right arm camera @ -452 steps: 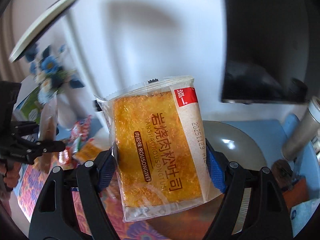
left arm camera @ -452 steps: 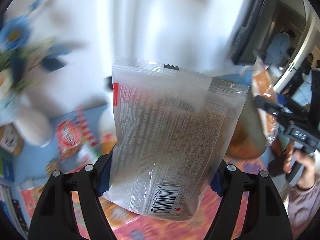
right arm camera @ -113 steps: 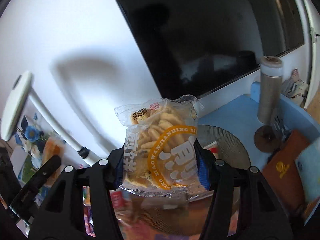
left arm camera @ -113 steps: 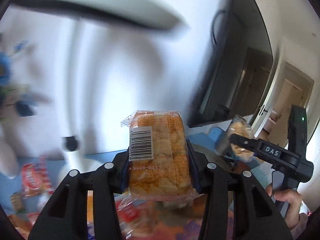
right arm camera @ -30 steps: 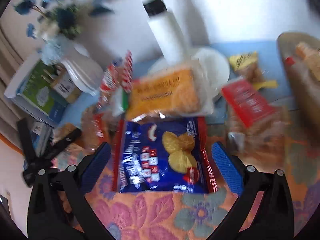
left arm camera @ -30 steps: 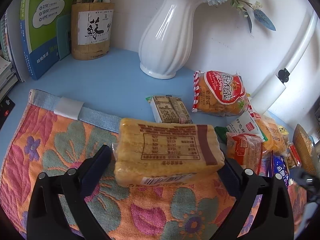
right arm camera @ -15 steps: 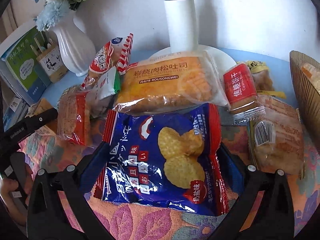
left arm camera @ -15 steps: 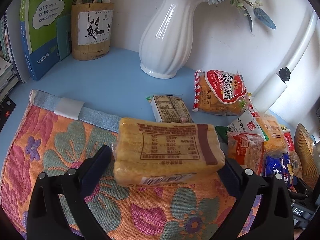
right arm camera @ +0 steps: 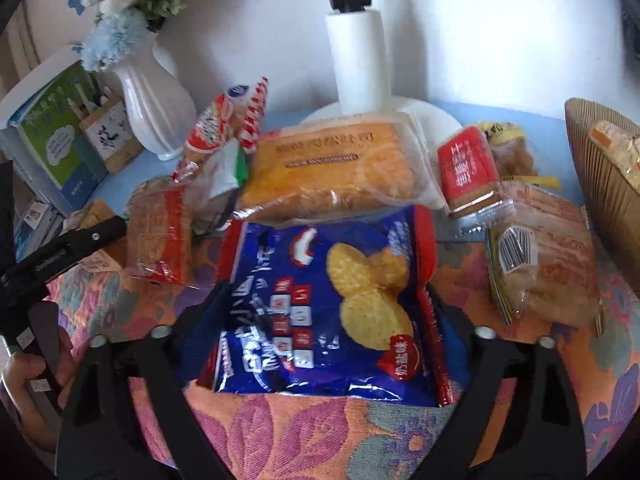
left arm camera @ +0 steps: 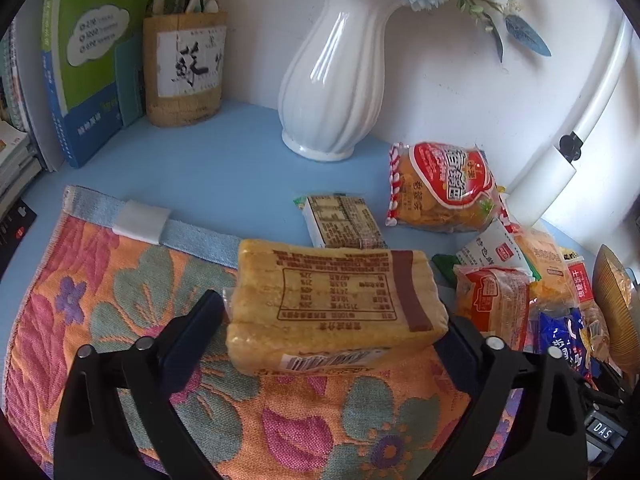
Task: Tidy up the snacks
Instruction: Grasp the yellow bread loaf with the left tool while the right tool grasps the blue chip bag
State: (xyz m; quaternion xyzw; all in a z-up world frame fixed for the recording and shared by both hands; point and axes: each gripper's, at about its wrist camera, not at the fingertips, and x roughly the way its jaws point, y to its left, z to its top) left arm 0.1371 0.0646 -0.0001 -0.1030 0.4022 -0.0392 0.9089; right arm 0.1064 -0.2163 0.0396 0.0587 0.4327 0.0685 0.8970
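My left gripper is shut on a yellow toast pack, label side up, held just above the floral cloth. My right gripper has its fingers around a blue chip bag lying on the cloth; the pads touch the bag's two sides. Behind the bag lies a large orange toast pack. The wicker basket stands at the far right with a snack in it. The left gripper also shows in the right wrist view.
Several snack packs lie in a pile: a red-white pack, a small brown bar, a red biscuit pack, a barcode pack. A white vase, pen holder, books and lamp base stand behind.
The right gripper has come down over the blue chip bag and closed in on its sides. The left gripper has kept hold of the toast pack and barely moved.
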